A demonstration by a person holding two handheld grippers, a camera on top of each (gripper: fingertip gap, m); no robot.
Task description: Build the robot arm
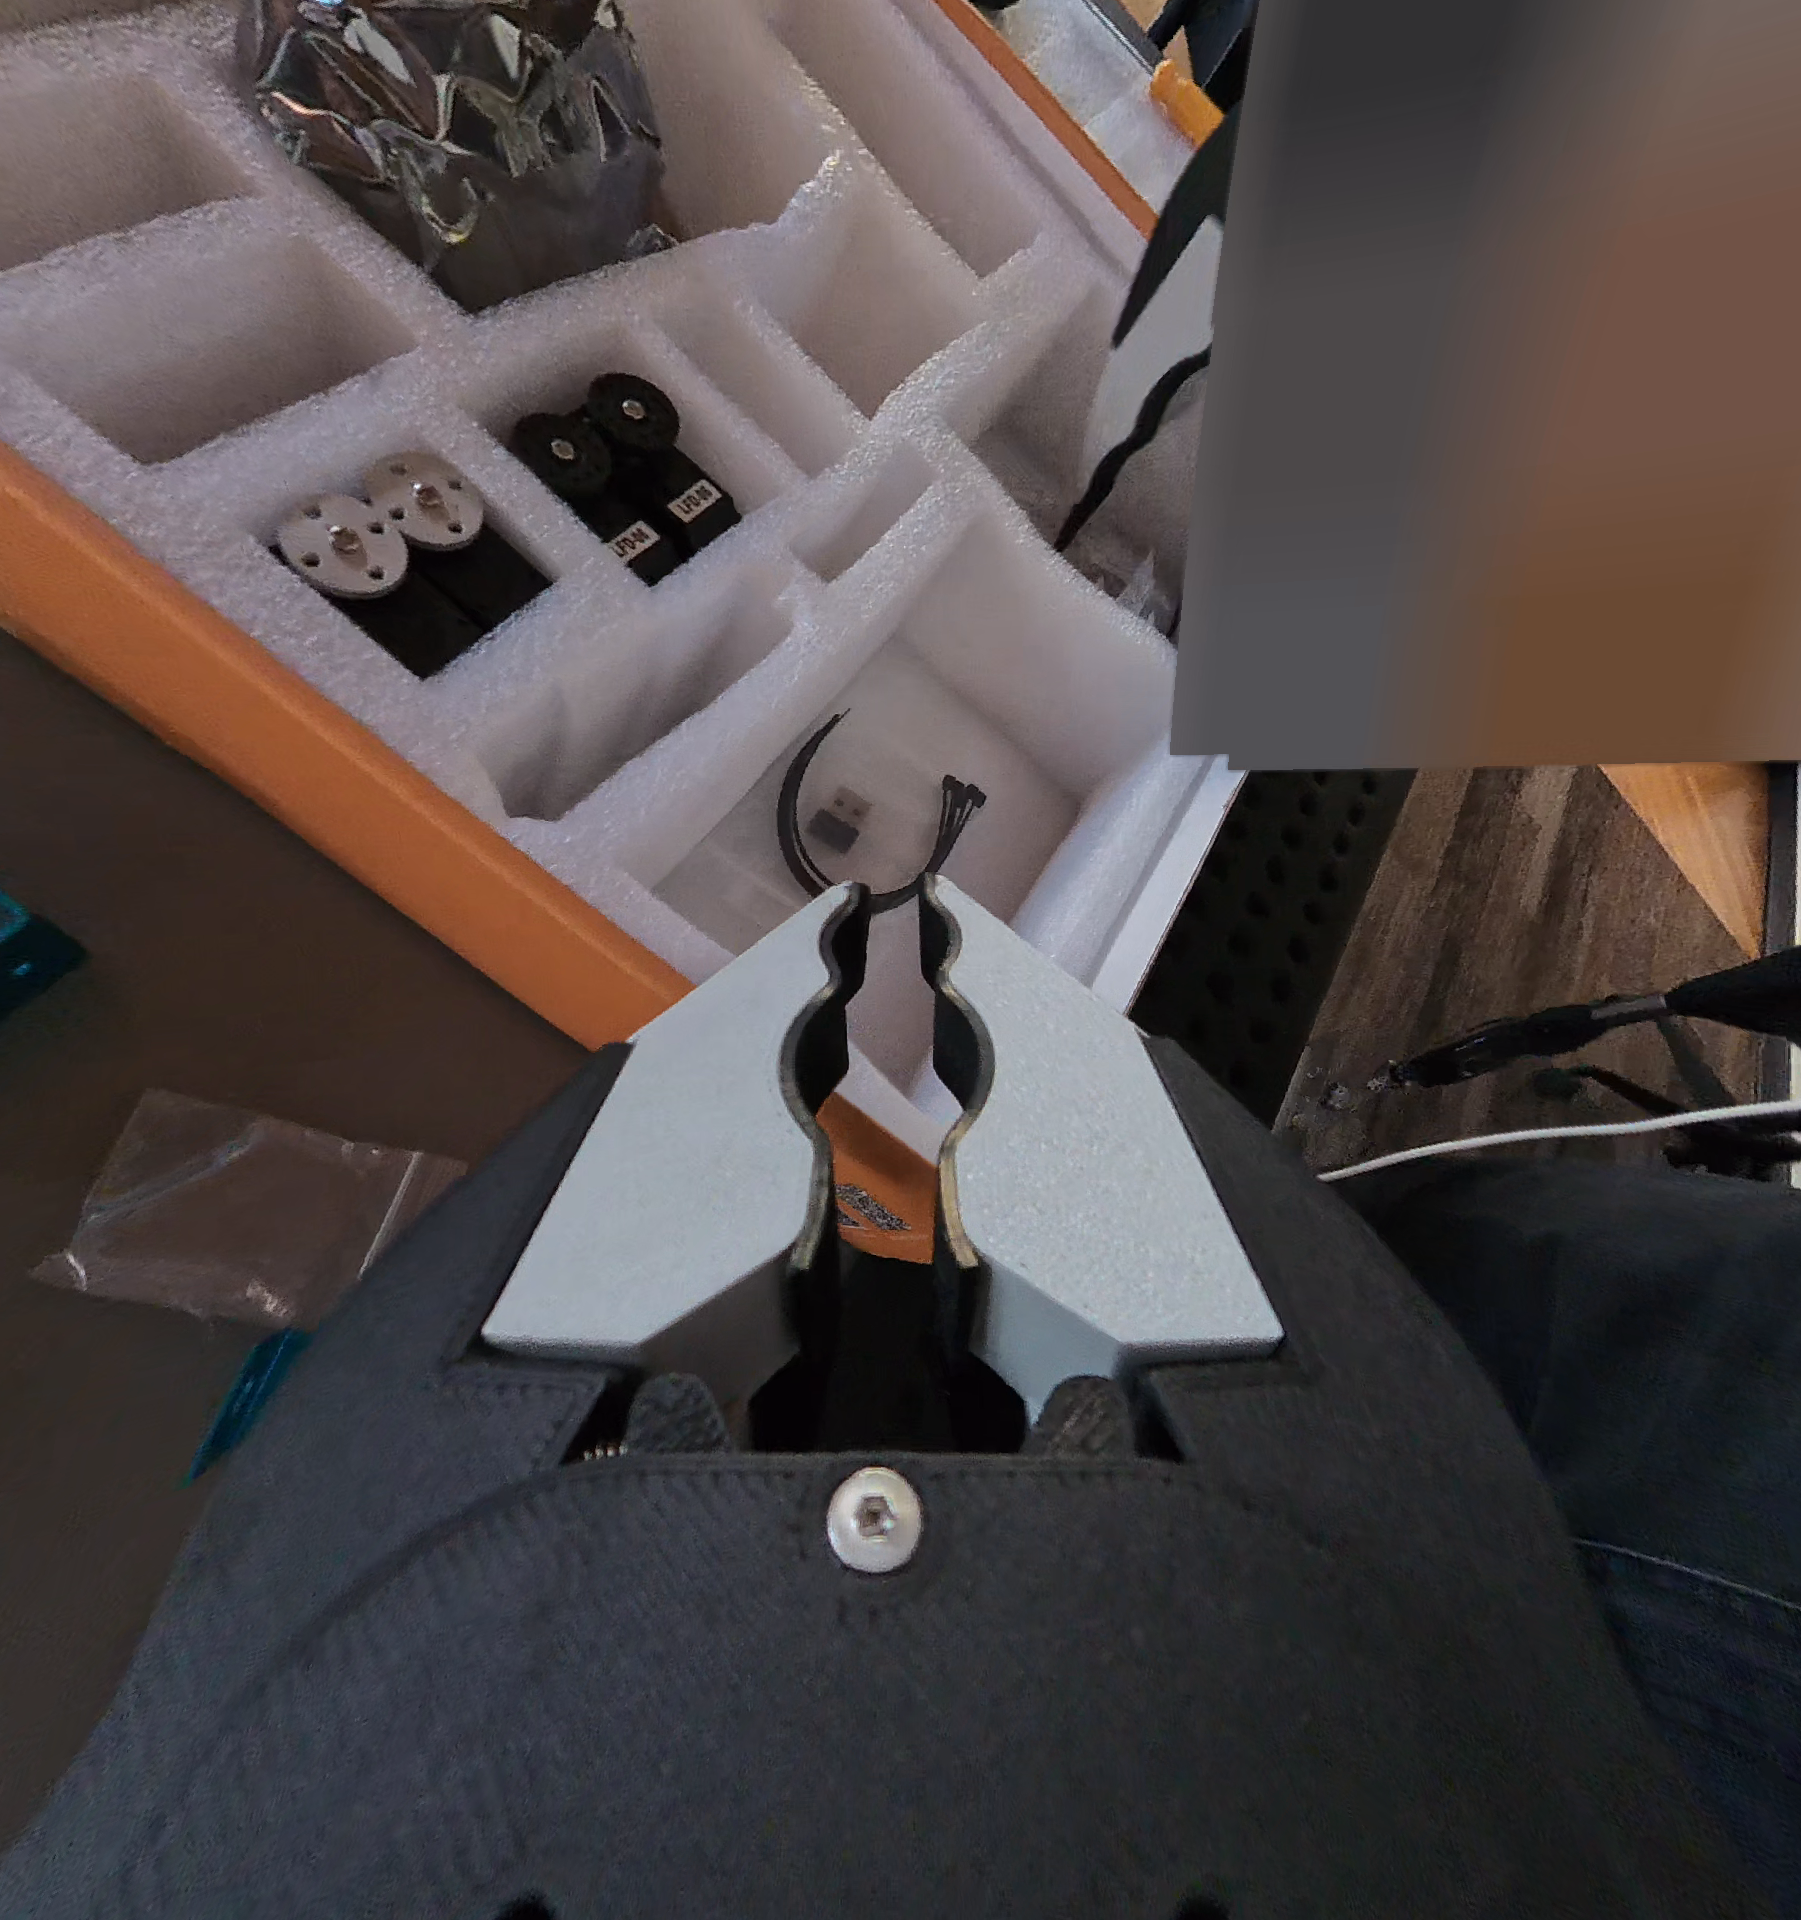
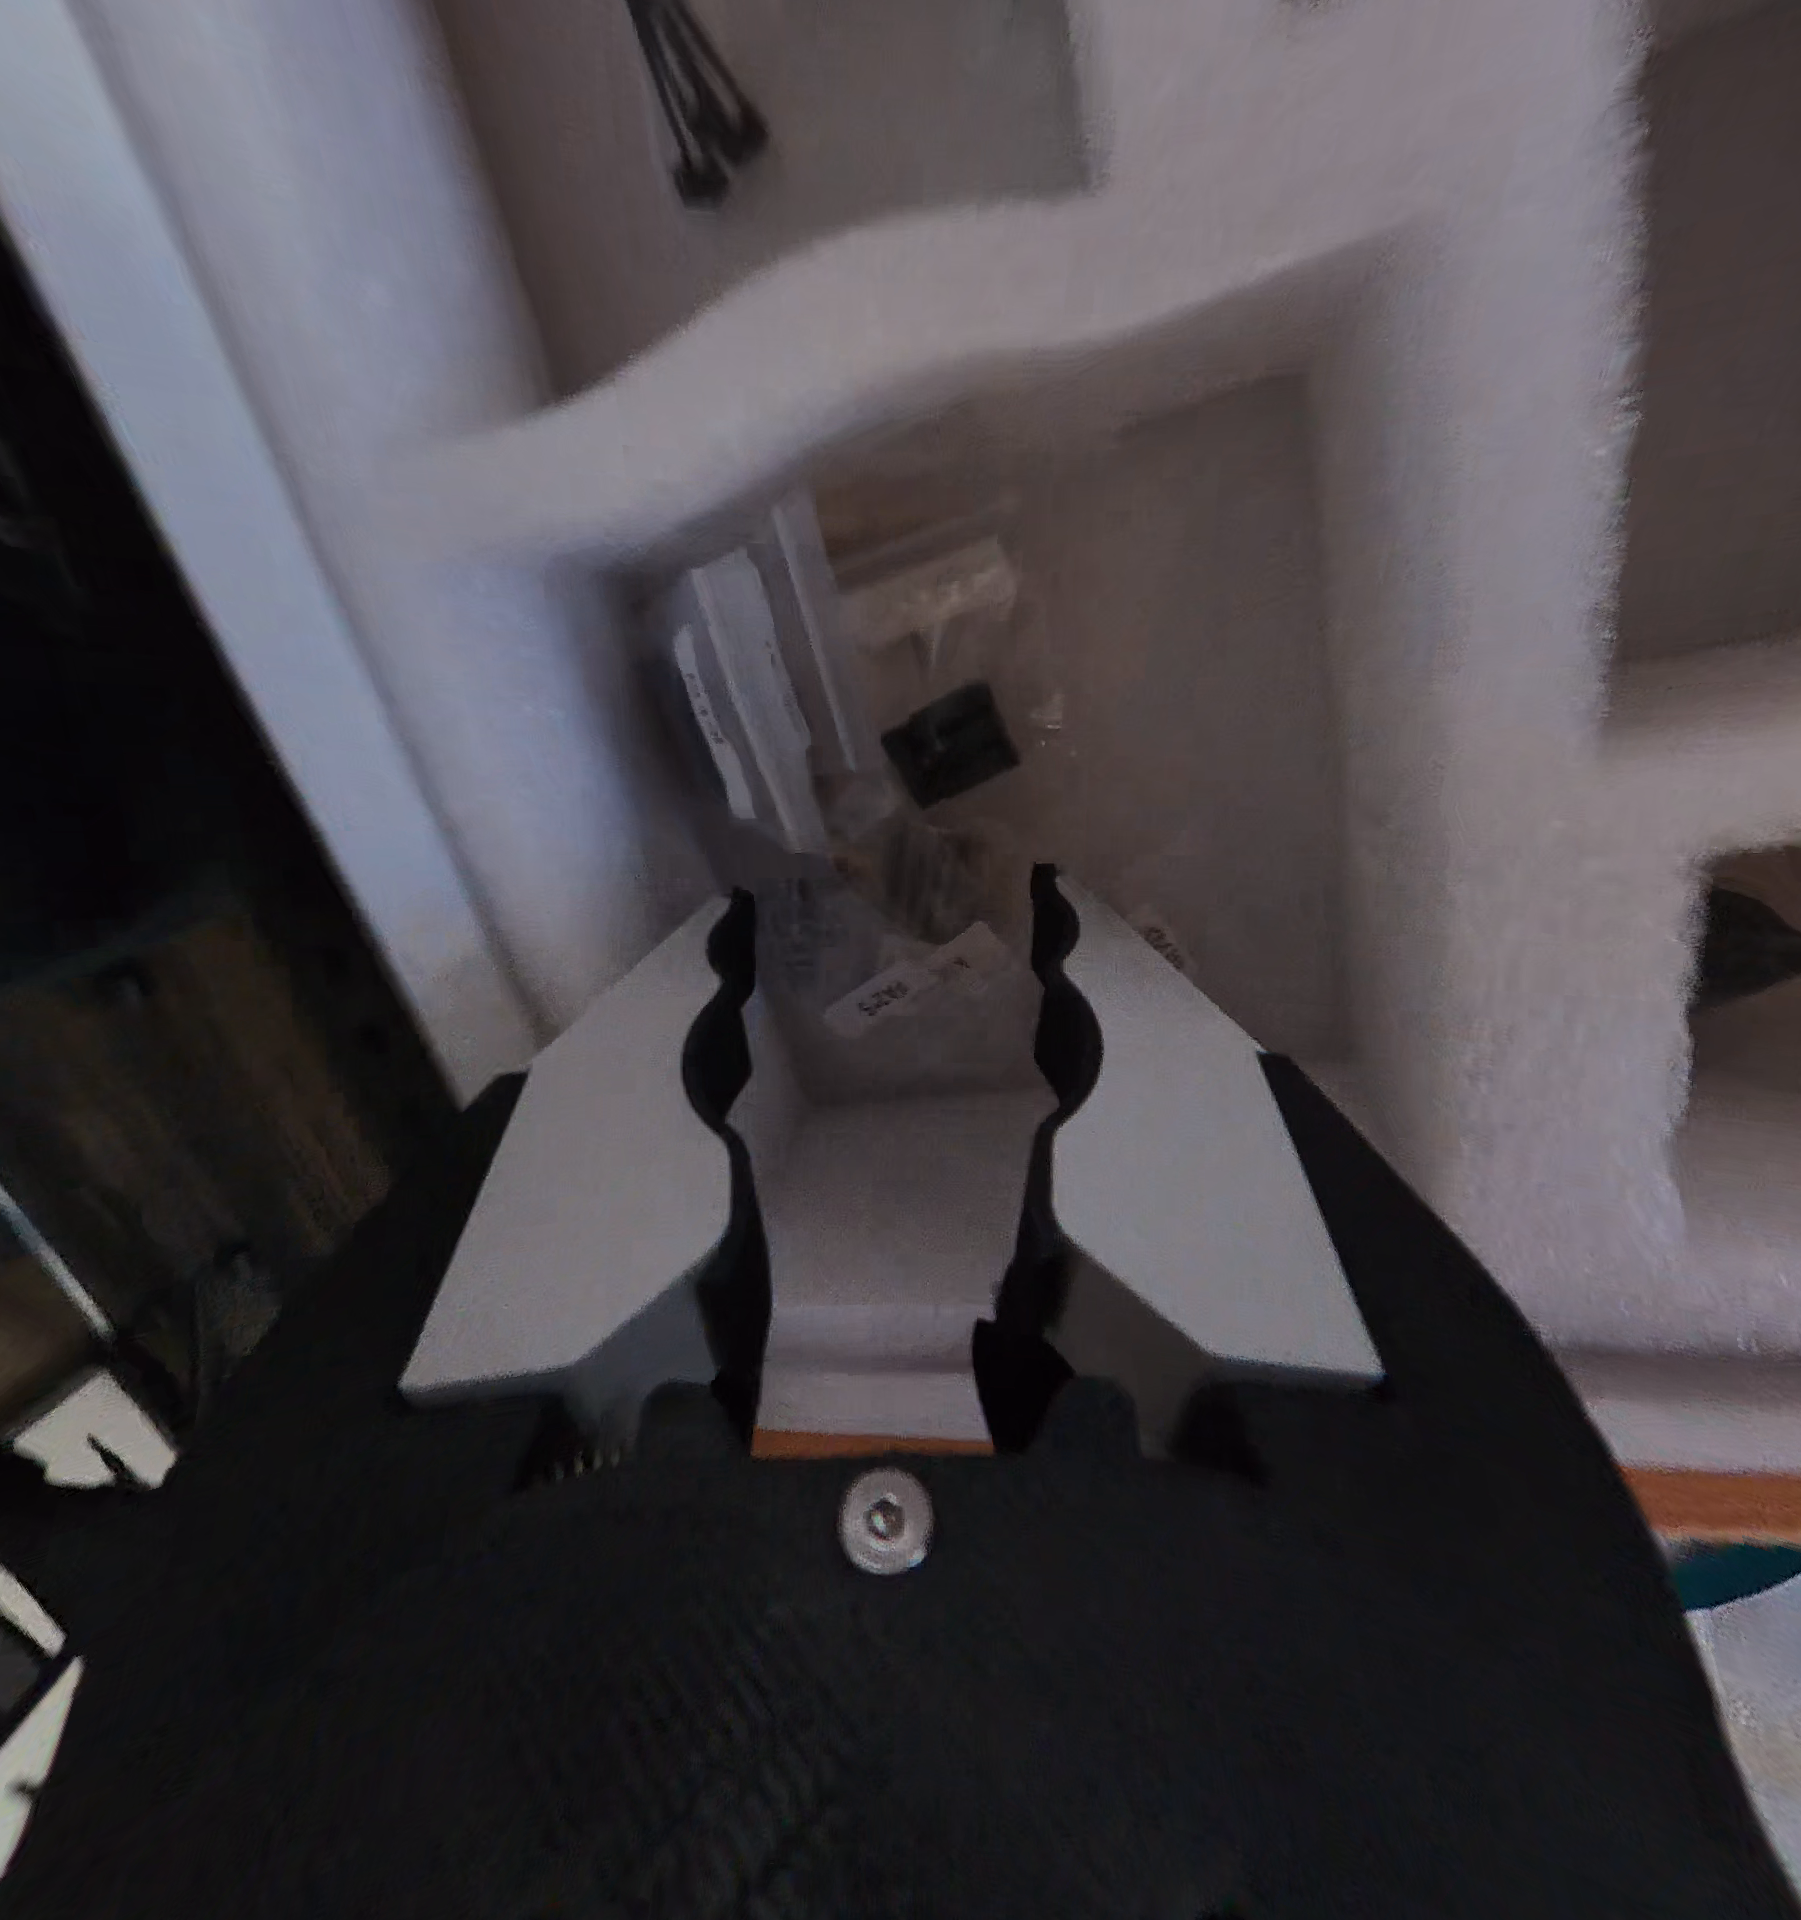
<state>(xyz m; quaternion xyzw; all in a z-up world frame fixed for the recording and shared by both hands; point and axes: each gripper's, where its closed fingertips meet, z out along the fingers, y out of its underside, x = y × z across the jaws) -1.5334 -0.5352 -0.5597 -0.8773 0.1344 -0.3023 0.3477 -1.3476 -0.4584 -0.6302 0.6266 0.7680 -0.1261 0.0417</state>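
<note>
Brown tabletop (image 1: 200,883) supports an orange-edged box (image 1: 252,717) lined with white foam compartments (image 1: 667,644). Two servo pairs (image 1: 522,499) remain seated in their slots. Left gripper (image 1: 891,894) hovers over black cable ties (image 1: 823,821), jaws narrowly parted, empty. Right gripper (image 2: 891,883) hangs above bagged small parts (image 2: 875,748), jaws wider, empty.

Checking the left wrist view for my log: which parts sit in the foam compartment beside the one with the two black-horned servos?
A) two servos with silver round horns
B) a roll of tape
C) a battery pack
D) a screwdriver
A: in the white foam insert, two black servos with silver round horns lie in the compartment next to the black-horned servos.
</note>
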